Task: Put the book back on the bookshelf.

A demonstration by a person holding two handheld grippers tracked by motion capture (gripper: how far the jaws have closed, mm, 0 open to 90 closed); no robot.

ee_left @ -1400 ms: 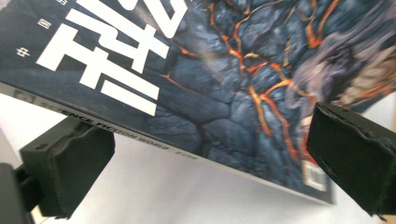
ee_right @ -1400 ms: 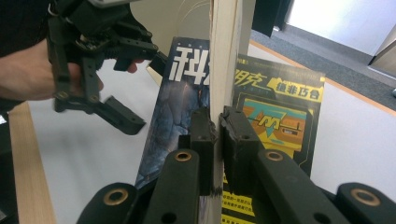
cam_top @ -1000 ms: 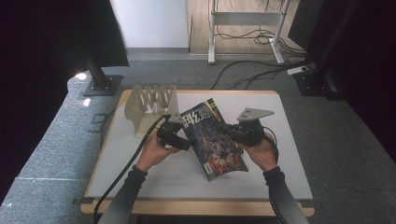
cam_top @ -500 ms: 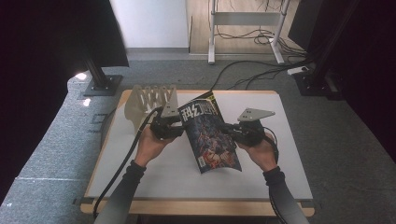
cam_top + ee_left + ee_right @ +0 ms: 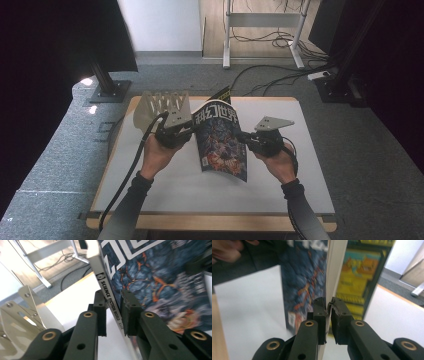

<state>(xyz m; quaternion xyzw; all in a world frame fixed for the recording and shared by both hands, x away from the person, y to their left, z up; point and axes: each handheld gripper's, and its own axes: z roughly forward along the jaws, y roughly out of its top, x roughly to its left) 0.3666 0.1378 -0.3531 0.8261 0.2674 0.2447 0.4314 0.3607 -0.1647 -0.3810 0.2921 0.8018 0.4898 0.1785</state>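
Observation:
A magazine (image 5: 220,140) with a dark blue and orange cover stands raised off the white table (image 5: 300,175), held between both grippers. My left gripper (image 5: 192,131) has just been closing on its spine. In the left gripper view the spine (image 5: 111,292) reads SCIENCE FICTION WORLD, and the left gripper (image 5: 113,312) has it pinched between both pads. My right gripper (image 5: 245,137) is shut on the opposite edge. In the right gripper view the right gripper (image 5: 328,306) clamps the thin page edge (image 5: 334,270), with the yellow back cover (image 5: 359,277) beyond.
A pale slotted metal rack (image 5: 160,105) stands at the table's back left, close to the left gripper, and it also appears in the left gripper view (image 5: 20,315). Cables and a stand's legs (image 5: 260,30) lie on the floor behind the table.
The left gripper's jaws closed on the magazine's spine and the hand rose, lifting the magazine from lying flat to standing up. The right gripper kept its place and grip.

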